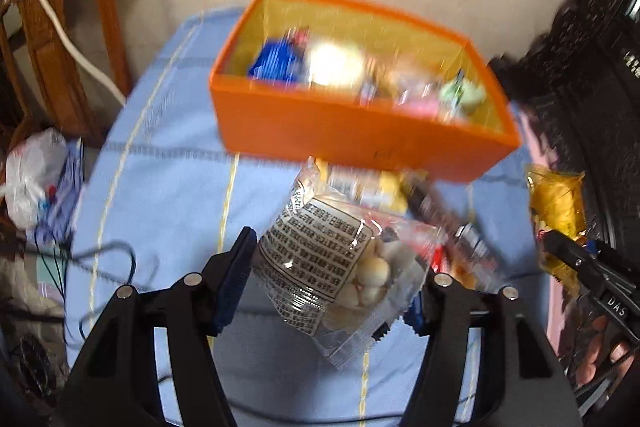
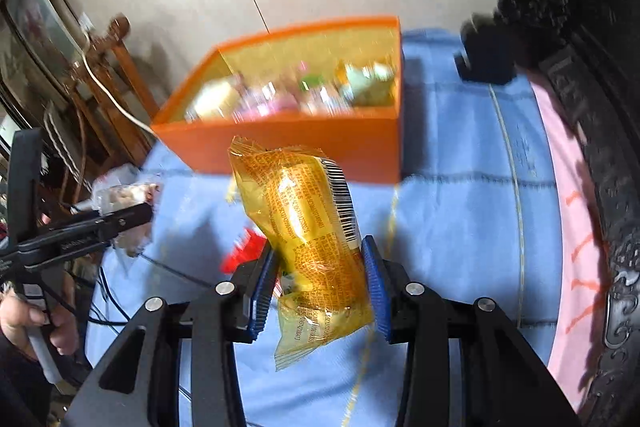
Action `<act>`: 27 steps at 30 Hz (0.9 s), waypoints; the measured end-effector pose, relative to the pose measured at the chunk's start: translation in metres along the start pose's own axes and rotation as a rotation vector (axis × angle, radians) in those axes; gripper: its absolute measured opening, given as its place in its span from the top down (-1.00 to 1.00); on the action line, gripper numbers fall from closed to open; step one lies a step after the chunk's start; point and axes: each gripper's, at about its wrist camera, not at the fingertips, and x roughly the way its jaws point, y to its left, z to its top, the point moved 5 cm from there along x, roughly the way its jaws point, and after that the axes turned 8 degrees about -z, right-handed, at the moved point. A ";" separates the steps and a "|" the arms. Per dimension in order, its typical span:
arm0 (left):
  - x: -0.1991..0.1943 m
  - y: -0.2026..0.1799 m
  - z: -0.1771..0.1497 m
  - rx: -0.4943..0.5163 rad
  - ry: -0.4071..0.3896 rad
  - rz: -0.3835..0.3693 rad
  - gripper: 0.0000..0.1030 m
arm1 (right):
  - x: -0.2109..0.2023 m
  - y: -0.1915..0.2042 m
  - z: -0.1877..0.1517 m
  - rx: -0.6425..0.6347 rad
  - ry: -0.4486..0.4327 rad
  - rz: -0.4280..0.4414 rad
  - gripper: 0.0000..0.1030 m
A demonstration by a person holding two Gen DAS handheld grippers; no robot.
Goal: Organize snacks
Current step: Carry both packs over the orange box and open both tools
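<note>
An orange box (image 1: 352, 135) with several snacks inside stands on the blue cloth (image 1: 168, 163); it also shows in the right wrist view (image 2: 304, 151). My left gripper (image 1: 332, 287) is shut on a clear packet of pale round snacks (image 1: 340, 267), held above the cloth in front of the box. My right gripper (image 2: 320, 287) is shut on a yellow wrapped snack (image 2: 308, 227), also held in front of the box. The yellow snack (image 1: 556, 211) and right gripper show at the right edge of the left wrist view. More loose snacks (image 1: 440, 223) lie on the cloth under the box's front.
Wooden furniture (image 1: 60, 39) with a white cable stands left. A white plastic bag (image 1: 32, 175) lies at the left. Dark carved furniture (image 2: 600, 147) and a pink cloth (image 2: 568, 211) border the right. A thin cable (image 1: 104, 259) lies on the blue cloth.
</note>
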 end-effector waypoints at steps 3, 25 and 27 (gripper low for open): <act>-0.012 -0.010 0.030 0.025 -0.069 -0.009 -0.21 | -0.010 0.005 0.028 0.010 -0.072 0.016 0.19; 0.068 -0.053 0.151 0.008 -0.048 -0.057 -0.91 | 0.051 0.019 0.125 0.012 -0.129 -0.092 -0.54; 0.070 -0.047 0.143 0.006 -0.016 -0.037 -0.91 | 0.052 0.016 0.112 0.030 -0.105 -0.083 -0.55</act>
